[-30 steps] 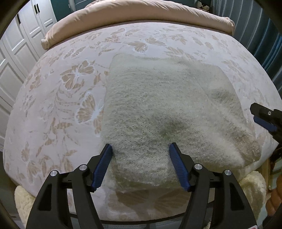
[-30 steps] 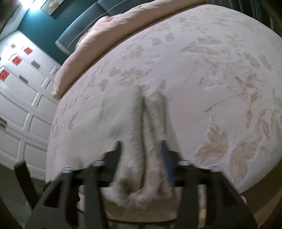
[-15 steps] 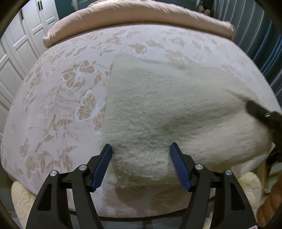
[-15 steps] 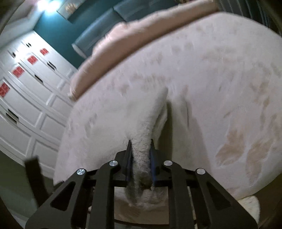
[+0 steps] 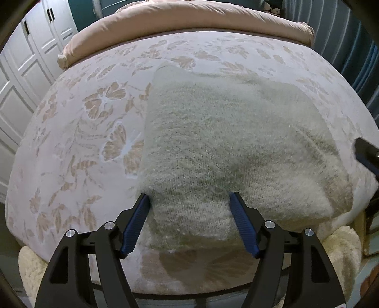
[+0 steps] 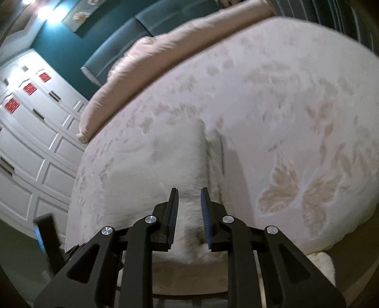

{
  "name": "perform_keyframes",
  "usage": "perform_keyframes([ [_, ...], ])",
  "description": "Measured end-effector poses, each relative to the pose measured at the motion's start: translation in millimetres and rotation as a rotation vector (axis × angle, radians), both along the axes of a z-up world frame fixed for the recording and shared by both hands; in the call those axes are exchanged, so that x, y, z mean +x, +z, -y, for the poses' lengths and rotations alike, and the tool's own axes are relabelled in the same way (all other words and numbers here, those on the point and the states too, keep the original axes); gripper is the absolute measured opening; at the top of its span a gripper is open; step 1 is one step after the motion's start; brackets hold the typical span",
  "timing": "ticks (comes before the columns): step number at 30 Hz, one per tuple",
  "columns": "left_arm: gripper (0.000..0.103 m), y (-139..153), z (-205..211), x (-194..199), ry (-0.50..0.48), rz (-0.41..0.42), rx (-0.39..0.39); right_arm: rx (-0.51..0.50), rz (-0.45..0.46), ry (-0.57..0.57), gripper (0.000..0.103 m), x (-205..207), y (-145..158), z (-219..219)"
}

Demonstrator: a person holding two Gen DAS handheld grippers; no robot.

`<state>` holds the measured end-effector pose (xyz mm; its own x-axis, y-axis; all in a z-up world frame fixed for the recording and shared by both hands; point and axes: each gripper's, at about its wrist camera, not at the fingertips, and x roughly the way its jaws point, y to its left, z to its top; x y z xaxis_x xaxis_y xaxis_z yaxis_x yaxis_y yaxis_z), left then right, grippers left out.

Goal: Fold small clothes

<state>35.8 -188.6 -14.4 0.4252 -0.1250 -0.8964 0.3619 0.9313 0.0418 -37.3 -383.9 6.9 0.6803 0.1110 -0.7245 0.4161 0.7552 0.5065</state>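
Observation:
A fuzzy cream knit garment point(image 5: 227, 151) lies folded on the floral bedspread point(image 5: 83, 142). My left gripper point(image 5: 190, 201) is open, its blue pads either side of the garment's near edge. In the right wrist view the garment point(image 6: 165, 170) lies flat below my right gripper point(image 6: 189, 196), whose jaws stand a little apart with nothing held between them. The right gripper's tip point(image 5: 366, 156) shows at the right edge of the left wrist view, beside the garment's right side.
A pink rolled duvet point(image 5: 189, 21) lies along the far side of the bed. White panelled wardrobe doors point(image 5: 16, 78) stand at the left. A cream fluffy rug point(image 5: 341, 251) lies below the bed's near edge. Dark curtains point(image 5: 355, 52) hang at the right.
My right gripper had pinched the garment's right edge and lifted it over. It has now opened and let the cloth drop flat. The left gripper has stayed open at the near edge.

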Motion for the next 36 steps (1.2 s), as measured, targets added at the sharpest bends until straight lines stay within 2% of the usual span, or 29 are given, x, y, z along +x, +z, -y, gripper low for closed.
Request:
perform_keyframes([
  [2,0.068,2.3,-2.0,-0.1,0.011,-0.009,-0.015,-0.016,0.008,0.041,0.02,1.4,7.6,-7.8],
  [3,0.068,3.3,-3.6,-0.5,0.018,-0.017,-0.024,-0.051,-0.03,0.077,0.02,6.6,1.7,-18.9],
  [4,0.068,3.7,-4.5,-1.2,0.022,-0.026,-0.03,-0.077,-0.066,0.095,0.02,12.0,-7.0,-25.8],
  [5,0.068,3.8,-4.4,-2.2,0.022,-0.029,-0.032,-0.105,-0.142,0.121,0.018,19.9,-27.1,-32.6],
  [7,0.068,5.1,-5.1,-5.0,0.017,-0.034,-0.034,-0.105,-0.238,0.137,0.012,21.6,-54.7,-34.0],
  [8,0.068,5.5,-4.8,-5.9,0.014,-0.035,-0.033,-0.106,-0.24,0.13,0.012,21.5,-57.5,-34.1],
  [12,0.068,7.4,-8.6,-11.8,0.007,-0.03,-0.034,-0.112,-0.146,0.128,0.017,19.5,-16.3,-43.8],
  [15,0.068,5.8,-13.1,-12.8,0.02,-0.047,-0.051,-0.132,-0.127,0.173,0.017,26.7,-5.1,-56.3],
  [17,0.068,5.9,-17.4,-13.8,0.028,-0.048,-0.052,-0.148,-0.151,0.193,0.017,36.5,-10.9,-65.4],
  [20,0.069,5.1,-26.3,-13.6,0.038,-0.05,-0.046,-0.117,-0.239,0.237,0.019,49.9,-42.5,-76.1],
  [21,0.069,3.6,-29.2,-12.6,0.044,-0.053,-0.042,-0.129,-0.28,0.25,0.019,52.8,-60.8,-80.9],
  [22,0.07,0.2,-33.8,-10.8,0.055,-0.063,-0.036,-0.149,-0.277,0.255,0.019,52.0,-66.4,-84.6],
  [24,0.07,-7.5,-41.1,-6.6,0.068,-0.094,-0.033,-0.178,-0.275,0.262,0.02,51.5,-61.9,-88.6],
  [26,0.07,-10.2,-50.5,-2.8,0.089,-0.129,-0.067,-0.177,-0.27,0.248,0.02,50.9,-46.0,-84.6],
  [28,0.07,-7.0,-56.3,0.3,0.093,-0.159,-0.127,-0.18,-0.217,0.201,0.037,44.8,-29.0,-75.0],
  [29,0.07,-3.3,-58.4,3.5,0.102,-0.168,-0.161,-0.187,-0.176,0.153,0.055,39.2,-17.7,-64.4],
  [30,0.07,-0.9,-59.0,6.6,0.107,-0.174,-0.18,-0.186,-0.155,0.125,0.067,36.1,-12.9,-57.0],
  [32,0.072,4.9,-59.0,16.8,0.125,-0.188,-0.231,-0.176,-0.137,0.072,0.073,32.1,-9.8,-39.8],
  [36,0.075,3.1,-51.6,39.0,0.181,-0.255,-0.291,-0.112,-0.209,0.018,0.073,38.9,-31.7,-11.3],
])
